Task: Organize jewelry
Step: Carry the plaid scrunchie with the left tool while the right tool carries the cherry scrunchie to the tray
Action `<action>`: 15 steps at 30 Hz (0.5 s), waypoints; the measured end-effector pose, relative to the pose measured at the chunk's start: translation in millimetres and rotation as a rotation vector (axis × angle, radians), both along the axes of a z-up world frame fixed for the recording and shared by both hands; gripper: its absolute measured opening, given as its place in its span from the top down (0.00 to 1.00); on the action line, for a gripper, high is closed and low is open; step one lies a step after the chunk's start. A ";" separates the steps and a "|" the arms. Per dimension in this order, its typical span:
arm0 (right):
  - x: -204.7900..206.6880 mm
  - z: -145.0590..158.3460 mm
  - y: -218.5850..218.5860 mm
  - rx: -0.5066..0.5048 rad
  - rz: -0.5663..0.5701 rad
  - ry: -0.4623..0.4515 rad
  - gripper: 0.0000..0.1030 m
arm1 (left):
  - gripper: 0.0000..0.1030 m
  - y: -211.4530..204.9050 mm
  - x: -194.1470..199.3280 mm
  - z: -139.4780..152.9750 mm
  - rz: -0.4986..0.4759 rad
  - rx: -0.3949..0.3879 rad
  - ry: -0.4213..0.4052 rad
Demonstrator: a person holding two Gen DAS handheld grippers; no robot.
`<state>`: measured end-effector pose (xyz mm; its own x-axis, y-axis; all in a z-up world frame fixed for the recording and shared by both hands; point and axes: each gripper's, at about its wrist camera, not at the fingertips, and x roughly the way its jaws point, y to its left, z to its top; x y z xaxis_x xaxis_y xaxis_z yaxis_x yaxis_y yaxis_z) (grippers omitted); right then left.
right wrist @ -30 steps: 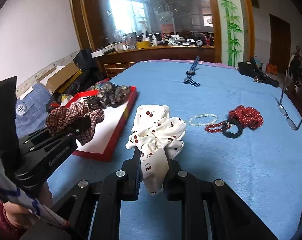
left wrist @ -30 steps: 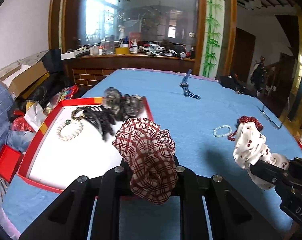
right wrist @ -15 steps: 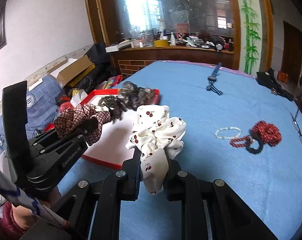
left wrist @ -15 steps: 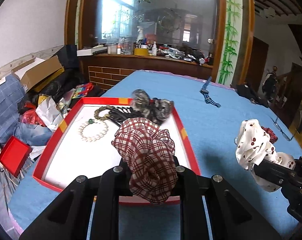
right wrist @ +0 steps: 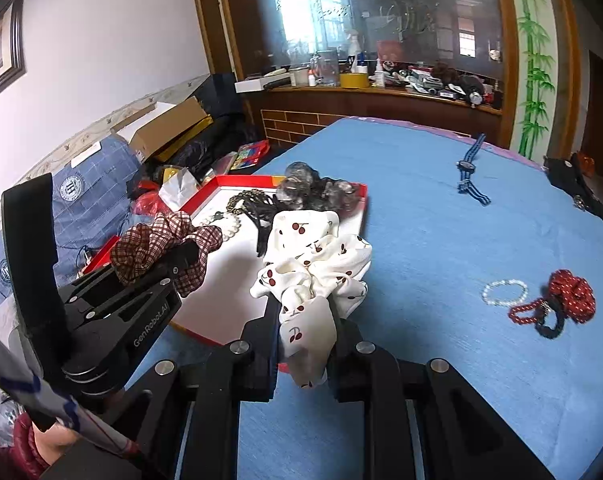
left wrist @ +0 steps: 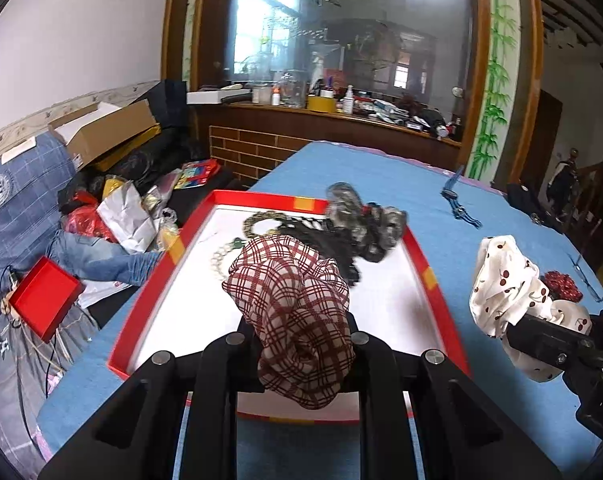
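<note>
Blue table (right wrist: pixel 441 208), red tray (left wrist: pixel 417 252) mid-frame: left gripper (left wrist: pixel 301 344) pinches a plaid scrunchie (left wrist: pixel 297 308); right gripper (right wrist: pixel 305 320) pinches a cherry scrunchie (right wrist: pixel 317 264).

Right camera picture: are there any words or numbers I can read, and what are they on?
"GenRobot.AI": white letters on the side of the left gripper, which holds the checked scrunchie.
Round white badge on the blue checked cloth: too small to read.
Bottles and boxes on the wooden counter: labels too blurred to read.
</note>
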<state>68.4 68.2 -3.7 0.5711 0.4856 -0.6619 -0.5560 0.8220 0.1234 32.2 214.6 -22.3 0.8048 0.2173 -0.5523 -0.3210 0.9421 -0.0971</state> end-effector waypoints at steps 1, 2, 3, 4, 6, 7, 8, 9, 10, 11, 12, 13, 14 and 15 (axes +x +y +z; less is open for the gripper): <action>1.5 -0.6 3.0 -0.002 0.001 0.003 0.79 | 0.85 4.2 0.0 -0.7 0.008 -0.002 0.002; 3.1 -1.6 5.4 -0.004 0.001 0.005 0.79 | 0.85 8.5 0.8 -1.7 0.016 -0.003 0.007; 4.3 -2.2 7.7 -0.006 0.001 0.008 0.79 | 0.85 12.4 0.9 -2.4 0.023 -0.005 0.011; 7.4 -4.1 10.6 -0.008 0.000 0.017 0.79 | 0.85 16.7 1.0 -3.3 0.030 -0.009 0.014; 11.2 -6.2 13.0 -0.008 -0.004 0.032 0.79 | 0.85 25.8 0.4 -5.1 0.047 -0.019 0.020; 15.0 -8.5 14.7 -0.006 -0.009 0.046 0.79 | 0.85 29.4 0.6 -5.8 0.053 -0.022 0.023; 17.8 -9.9 15.5 -0.004 -0.012 0.056 0.79 | 0.85 33.4 0.9 -6.6 0.059 -0.026 0.026; 21.7 -11.7 16.9 -0.002 -0.015 0.070 0.79 | 0.85 37.0 1.3 -7.2 0.064 -0.030 0.028; 23.3 -12.5 18.3 0.000 -0.015 0.077 0.79 | 0.85 40.5 1.9 -8.0 0.066 -0.037 0.033; 27.4 -14.5 20.8 -0.001 -0.017 0.089 0.78 | 0.85 44.8 3.0 -9.2 0.066 -0.049 0.038; 29.3 -15.2 22.1 -0.002 -0.019 0.095 0.78 | 0.85 48.3 4.4 -10.5 0.067 -0.061 0.043; 34.2 -17.3 24.9 -0.006 -0.023 0.107 0.78 | 0.85 52.0 5.9 -12.1 0.068 -0.074 0.050; 37.3 -18.8 26.3 -0.007 -0.027 0.117 0.78 | 0.85 56.5 7.9 -13.8 0.069 -0.088 0.060; 40.9 -20.3 28.1 -0.005 -0.026 0.130 0.78 | 0.85 60.6 9.8 -15.1 0.072 -0.096 0.068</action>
